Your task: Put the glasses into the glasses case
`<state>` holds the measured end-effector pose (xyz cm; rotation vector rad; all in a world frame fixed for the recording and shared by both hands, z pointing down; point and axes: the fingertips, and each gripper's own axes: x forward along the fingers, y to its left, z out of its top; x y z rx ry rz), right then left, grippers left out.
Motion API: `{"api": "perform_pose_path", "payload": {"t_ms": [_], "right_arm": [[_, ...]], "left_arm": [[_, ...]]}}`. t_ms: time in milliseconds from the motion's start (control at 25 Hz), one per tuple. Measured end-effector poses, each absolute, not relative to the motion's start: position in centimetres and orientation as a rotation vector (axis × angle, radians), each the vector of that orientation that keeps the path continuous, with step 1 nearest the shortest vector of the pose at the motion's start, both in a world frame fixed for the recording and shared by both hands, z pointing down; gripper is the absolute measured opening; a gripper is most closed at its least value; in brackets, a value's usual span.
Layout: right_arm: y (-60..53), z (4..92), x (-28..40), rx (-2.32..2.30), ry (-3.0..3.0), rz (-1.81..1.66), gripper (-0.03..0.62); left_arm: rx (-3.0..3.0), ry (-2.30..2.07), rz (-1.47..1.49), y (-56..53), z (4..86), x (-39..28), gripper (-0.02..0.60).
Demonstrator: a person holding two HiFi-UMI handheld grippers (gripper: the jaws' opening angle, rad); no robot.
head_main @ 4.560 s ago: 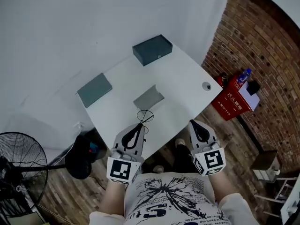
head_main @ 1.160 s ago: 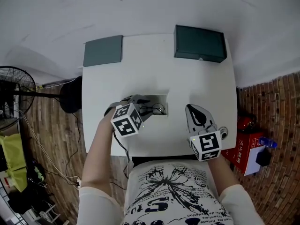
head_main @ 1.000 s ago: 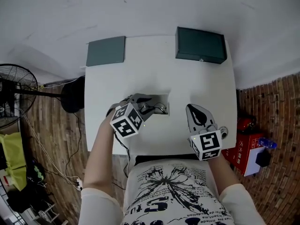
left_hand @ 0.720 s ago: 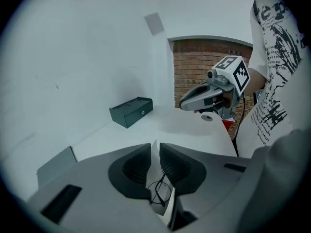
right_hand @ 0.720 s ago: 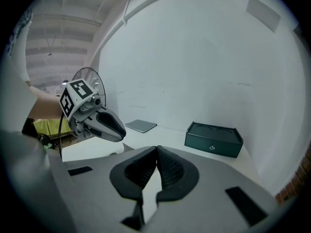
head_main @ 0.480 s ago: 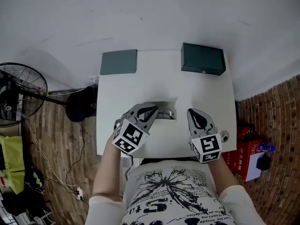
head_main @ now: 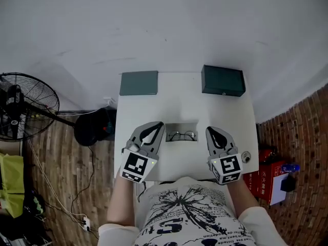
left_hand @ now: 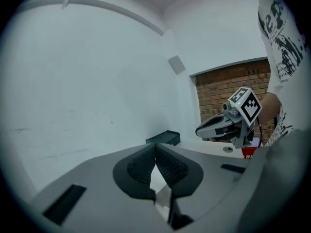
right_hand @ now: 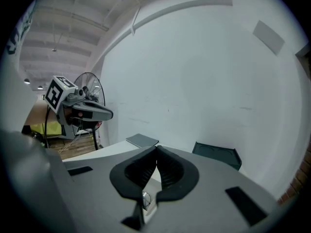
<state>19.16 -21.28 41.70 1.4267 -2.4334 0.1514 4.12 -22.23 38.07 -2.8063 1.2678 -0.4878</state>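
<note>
Thin dark-framed glasses [head_main: 182,135] lie inside a small open grey case [head_main: 182,124] near the front of the white table [head_main: 179,104]. My left gripper [head_main: 158,126] hangs just left of the case, shut and empty. On the other side of the case my right gripper [head_main: 210,131] is also shut with nothing in it. In the left gripper view the left gripper [left_hand: 156,147] has its pads pressed together, and the right gripper [left_hand: 199,130] shows to its right. In the right gripper view the right gripper [right_hand: 156,152] has its tips touching too.
A dark green box [head_main: 222,80] stands at the table's far right and a flat grey lid [head_main: 139,82] at the far left. A small round thing [head_main: 246,157] lies by the front right corner. A fan [head_main: 25,106] stands left; a red box [head_main: 265,177] sits on the floor at the right.
My left gripper has drawn up and back from the case and shut; the glasses stay in the case. The right gripper has also lifted a little. The head view has pulled back.
</note>
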Motion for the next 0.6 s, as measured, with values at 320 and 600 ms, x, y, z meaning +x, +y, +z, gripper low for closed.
{"api": "perform_pose_path", "payload": {"t_ms": [320, 600], "right_arm": [[-21.4, 37.9, 18.5, 1.477, -2.518, 0.054, 0.015], [-21.2, 36.8, 18.3, 1.502, -2.531, 0.026, 0.014]], "left_arm": [[-2.779, 1.439, -0.324, -20.9, 35.3, 0.7, 0.014], [-2.778, 1.456, -0.317, -21.2, 35.0, 0.3, 0.014]]}}
